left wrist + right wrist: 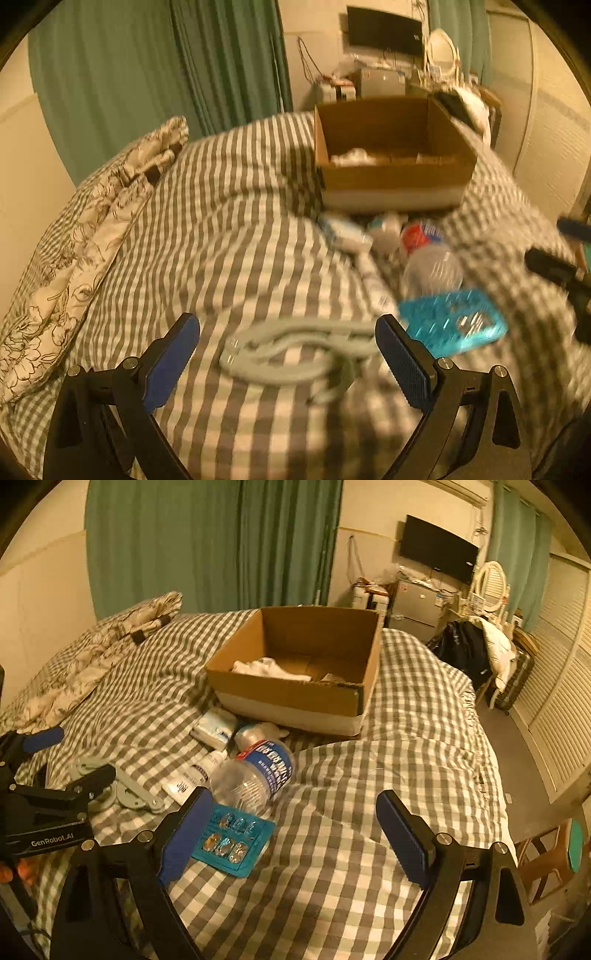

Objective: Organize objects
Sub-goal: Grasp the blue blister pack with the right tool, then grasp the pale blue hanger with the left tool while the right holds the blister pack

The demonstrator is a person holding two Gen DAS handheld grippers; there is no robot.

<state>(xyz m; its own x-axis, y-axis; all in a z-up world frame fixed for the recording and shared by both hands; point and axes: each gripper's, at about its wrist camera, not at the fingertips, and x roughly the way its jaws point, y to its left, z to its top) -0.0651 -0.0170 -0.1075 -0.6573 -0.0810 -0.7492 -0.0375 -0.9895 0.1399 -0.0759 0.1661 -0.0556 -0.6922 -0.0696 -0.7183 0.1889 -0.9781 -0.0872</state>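
Observation:
An open cardboard box (295, 694) (391, 177) sits on the checked bed with white cloth inside. In front of it lie a white packet (216, 729), a crumpled white item (258, 733), a white tube (195, 775), a clear plastic bottle with a blue label (258, 775) (432, 269), a teal blister pack (232, 840) (454, 325) and a pale grey folding hanger (295, 350) (125, 790). My left gripper (288, 354) is open, its fingers on either side of the hanger just above it. My right gripper (291, 834) is open and empty over bare bedding beside the blister pack.
A floral pillow (103, 646) lies at the bed's far left. Green curtains (207, 542) hang behind. A chair with clothes (487, 650), a fridge (417, 605) and a wall TV (437, 550) stand beyond the bed; slatted doors (554, 686) line the right.

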